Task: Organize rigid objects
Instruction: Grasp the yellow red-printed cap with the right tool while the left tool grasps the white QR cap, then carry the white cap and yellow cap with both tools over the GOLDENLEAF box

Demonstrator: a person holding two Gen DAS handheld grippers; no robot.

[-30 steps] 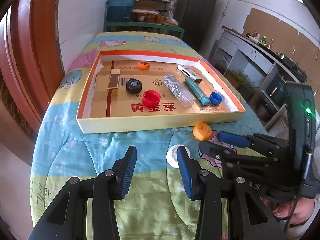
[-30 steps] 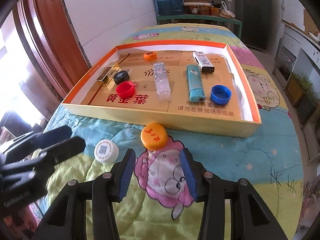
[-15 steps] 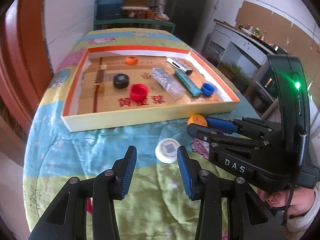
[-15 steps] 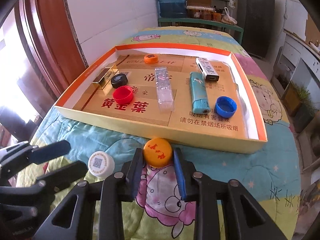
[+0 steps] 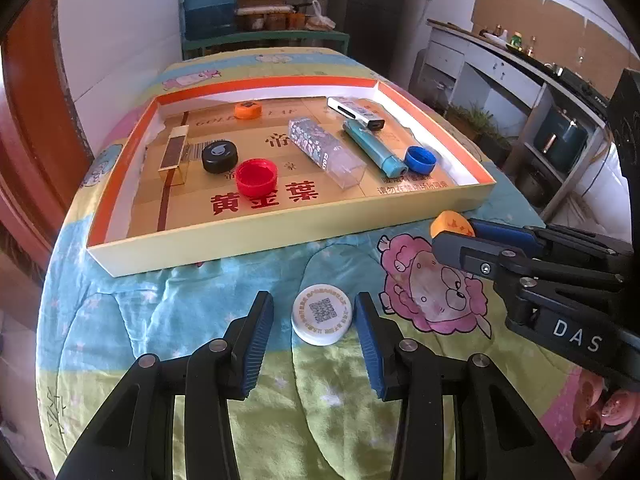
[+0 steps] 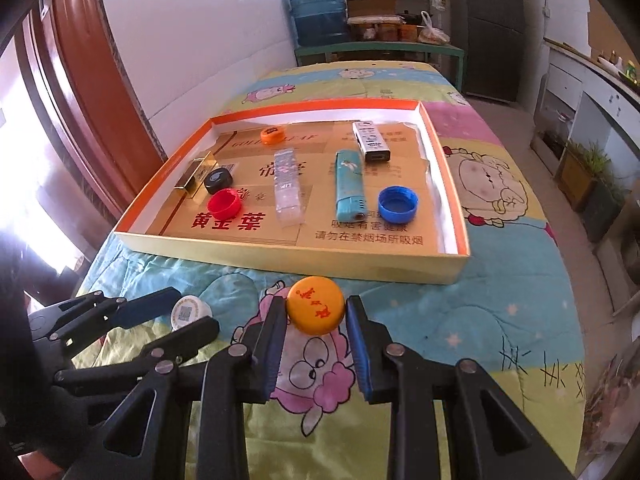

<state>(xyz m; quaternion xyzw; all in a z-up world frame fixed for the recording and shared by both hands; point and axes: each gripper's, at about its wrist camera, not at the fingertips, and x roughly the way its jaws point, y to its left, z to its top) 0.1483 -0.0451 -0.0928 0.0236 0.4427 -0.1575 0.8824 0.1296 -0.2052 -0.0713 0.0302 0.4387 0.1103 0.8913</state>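
Note:
A yellow bottle cap (image 6: 316, 310) with red writing lies on the cartoon blanket, just in front of the tray. My right gripper (image 6: 315, 302) is shut on it, a blue pad pressing each side. In the left wrist view the same cap (image 5: 450, 220) peeks out beyond the right gripper (image 5: 456, 232). A white cap with a QR code (image 5: 322, 314) rests on the blanket between the fingers of my left gripper (image 5: 313, 298). That gripper is open, with a gap on either side of the cap. The right wrist view shows this white cap (image 6: 190, 310) inside the left gripper (image 6: 192, 308).
The shallow orange-rimmed tray (image 5: 240, 236) holds a red cap (image 5: 256, 178), a black cap (image 5: 219, 157), an orange cap (image 5: 248, 111), a blue cap (image 5: 420, 159), a clear case (image 5: 326, 152), a teal lighter (image 5: 374, 148), a white stick (image 5: 356, 112) and a gold box (image 5: 174, 156). Cabinets stand right.
My right gripper went from open behind the yellow cap to shut on it. My left gripper moved forward, so the white cap now lies between its fingers.

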